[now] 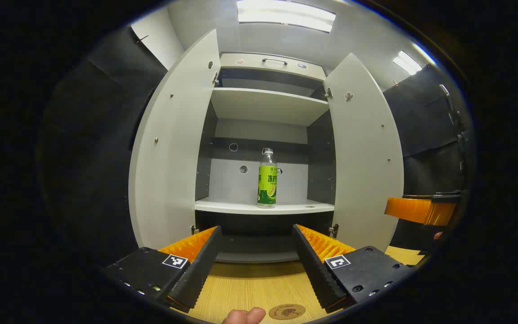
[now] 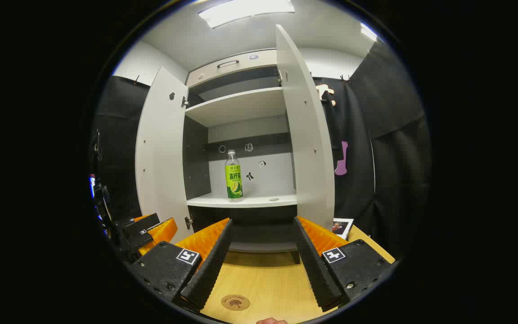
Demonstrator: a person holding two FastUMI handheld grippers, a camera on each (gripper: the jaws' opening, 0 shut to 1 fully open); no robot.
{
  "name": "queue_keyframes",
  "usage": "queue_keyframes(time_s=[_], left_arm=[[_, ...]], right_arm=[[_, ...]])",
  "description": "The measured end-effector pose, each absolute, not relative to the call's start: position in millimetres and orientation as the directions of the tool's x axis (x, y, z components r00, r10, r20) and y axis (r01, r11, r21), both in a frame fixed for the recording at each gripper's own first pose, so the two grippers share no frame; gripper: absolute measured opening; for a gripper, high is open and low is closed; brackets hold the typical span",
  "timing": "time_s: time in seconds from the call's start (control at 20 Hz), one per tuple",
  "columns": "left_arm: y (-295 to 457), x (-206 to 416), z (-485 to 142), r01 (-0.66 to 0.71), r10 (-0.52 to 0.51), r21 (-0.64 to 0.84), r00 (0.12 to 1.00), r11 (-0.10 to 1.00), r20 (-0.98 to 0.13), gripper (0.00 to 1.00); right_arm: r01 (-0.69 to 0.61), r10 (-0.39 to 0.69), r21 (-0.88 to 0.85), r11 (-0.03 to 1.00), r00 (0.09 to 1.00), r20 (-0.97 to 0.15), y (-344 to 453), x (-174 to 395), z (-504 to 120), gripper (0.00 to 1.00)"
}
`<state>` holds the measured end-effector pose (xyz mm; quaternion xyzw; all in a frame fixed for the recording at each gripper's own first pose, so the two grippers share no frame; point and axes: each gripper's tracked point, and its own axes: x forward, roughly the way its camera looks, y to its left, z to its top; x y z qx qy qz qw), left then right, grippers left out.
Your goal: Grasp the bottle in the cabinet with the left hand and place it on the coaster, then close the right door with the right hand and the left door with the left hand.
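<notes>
A green-labelled bottle (image 1: 266,178) is seen upright on the lower shelf (image 1: 263,207) of the open cabinet, well apart from both grippers, with the left door (image 1: 171,144) and right door (image 1: 367,153) swung wide. In the left gripper view, the left gripper (image 1: 255,261) is held with fingers spread wide and empty, the bottle at its 12 o'clock. The right gripper (image 2: 261,258) is likewise parted and empty, the bottle at about 11 o'clock. The coaster (image 1: 287,311) is seen on the wooden table (image 1: 254,288) at 6 o'clock. The bottle is judged light, rigid and smooth, possibly slippery and easily tipped; a hold across the labelled body, below the neck, is judged safest.
</notes>
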<state>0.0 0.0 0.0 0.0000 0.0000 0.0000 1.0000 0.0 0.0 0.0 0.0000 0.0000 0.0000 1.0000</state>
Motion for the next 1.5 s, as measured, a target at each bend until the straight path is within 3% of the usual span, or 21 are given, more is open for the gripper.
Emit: queue_keyframes(time_s=[0.55, 0.6, 0.65, 0.9, 1.0, 1.05, 1.45, 1.5], left_arm=[[2.4, 0.7, -5.9, -0.015, 0.014, -0.012, 1.0, 1.0, -0.023, 0.95], [4.6, 0.9, -6.2, -0.018, 0.018, -0.012, 1.0, 1.0, -0.023, 0.99], [5.4, 0.4, -5.8, -0.02, 0.02, -0.011, 1.0, 1.0, -0.023, 0.95], [6.3, 9.1, 4.3, -0.006, 0.006, -0.018, 1.0, 1.0, -0.007, 0.95], [3.6, 18.4, 12.9, 0.011, -0.011, -0.022, 1.0, 1.0, 0.011, 0.99], [2.5, 24.3, 15.8, 0.018, -0.017, -0.024, 1.0, 1.0, 0.018, 0.95], [-14.1, 116.8, 56.0, 0.077, -0.076, -0.011, 0.992, 0.997, 0.1, 0.95], [-16.3, 133.2, 60.0, 0.089, -0.087, -0.016, 0.99, 0.996, 0.115, 0.99]], right_arm=[[0.021, -0.021, -0.018, 1.0, 1.0, -0.004, -12.9, -0.4, 3.0, 0.82], [0.02, -0.02, -0.017, 1.0, 1.0, -0.001, -12.1, 0.4, 3.6, 0.82], [0.018, -0.018, -0.017, 1.0, 1.0, -0.001, -11.0, 1.7, 3.5, 0.82], [0.003, -0.003, -0.011, 1.0, 1.0, -0.005, -5.5, 3.1, 1.4, 0.82], [0.0, 0.0, -0.009, 1.0, 1.0, -0.009, -4.5, 2.8, 0.1, 0.82], [0.001, -0.001, -0.009, 1.0, 1.0, -0.007, -3.9, 2.8, 1.2, 0.82], [0.014, -0.015, -0.007, 1.0, 1.0, -0.024, -5.1, -3.7, -1.1, 0.82], [0.021, -0.021, -0.008, 1.0, 1.0, -0.02, -7.0, -5.8, 0.7, 0.82]])
